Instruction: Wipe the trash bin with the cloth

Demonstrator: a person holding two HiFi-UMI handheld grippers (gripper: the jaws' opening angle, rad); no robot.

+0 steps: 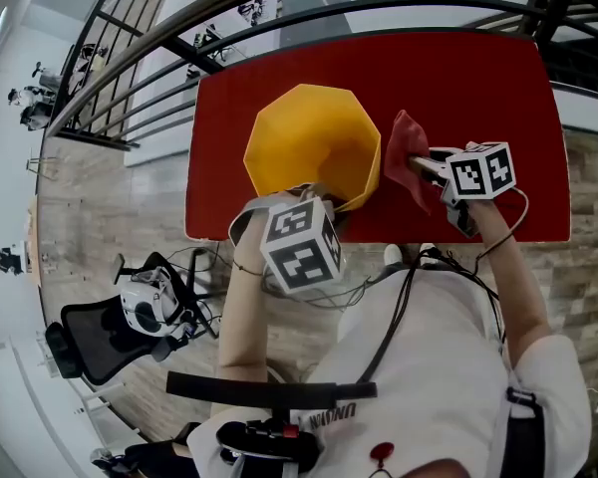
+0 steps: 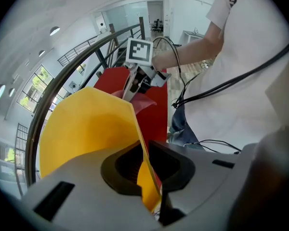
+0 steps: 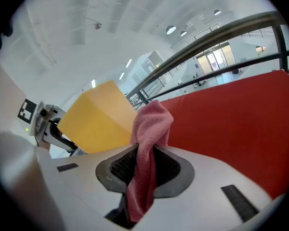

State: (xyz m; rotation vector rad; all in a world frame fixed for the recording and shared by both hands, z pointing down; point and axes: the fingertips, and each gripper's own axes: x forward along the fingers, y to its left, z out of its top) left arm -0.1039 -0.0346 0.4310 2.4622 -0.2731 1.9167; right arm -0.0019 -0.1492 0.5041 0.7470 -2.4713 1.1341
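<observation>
Clamps near wall of trash bin in left gripper, steadying it at desk's near edge. Grips cloth in right gripper just beside bin's right side, likely poised to wipe.

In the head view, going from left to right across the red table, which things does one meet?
The yellow plastic trash bin → pink-red cloth → right gripper, which holds that cloth.
</observation>
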